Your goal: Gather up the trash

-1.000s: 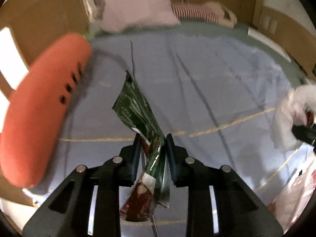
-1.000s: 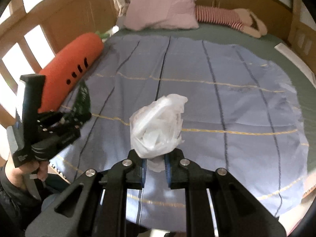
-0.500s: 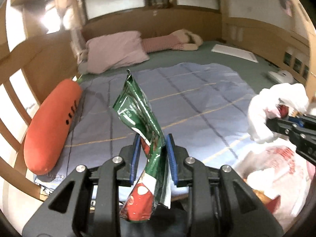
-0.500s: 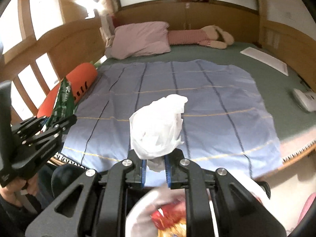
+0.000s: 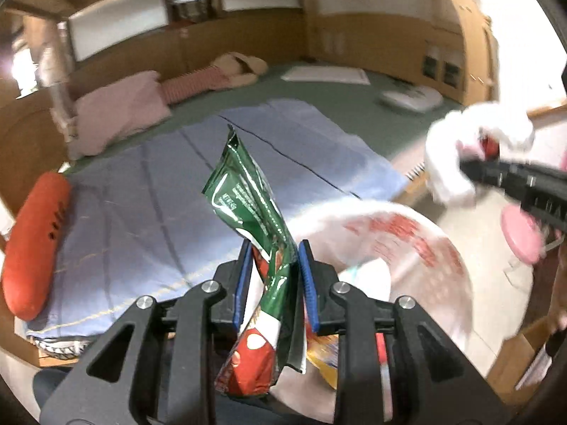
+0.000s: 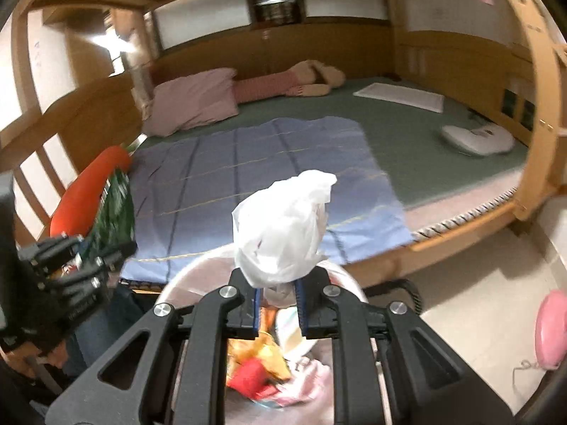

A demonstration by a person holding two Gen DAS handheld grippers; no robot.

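Observation:
My left gripper (image 5: 275, 265) is shut on a green and red snack wrapper (image 5: 252, 209) that stands up between its blue pads. My right gripper (image 6: 277, 290) is shut on a crumpled white plastic bag (image 6: 283, 237). Both hang over the mouth of a white trash bag with red print (image 5: 407, 244), which holds several colourful wrappers (image 6: 262, 368). In the left wrist view the right gripper (image 5: 467, 173) shows at the right with the white plastic bag (image 5: 460, 141). In the right wrist view the left gripper (image 6: 88, 262) shows at the left with the green wrapper (image 6: 117, 202).
Behind lies a bed with a blue striped blanket (image 6: 248, 170), a pink pillow (image 6: 195, 102), an orange carrot cushion (image 5: 32, 244) and a plush toy (image 6: 312, 78). A white device (image 6: 478, 138) rests on the green mattress. A pink object (image 6: 549, 329) lies on the floor at the right.
Both grippers have pulled back from over the blanket, off the bed's edge, and now hang above the trash bag. Each keeps its hold on its piece of trash.

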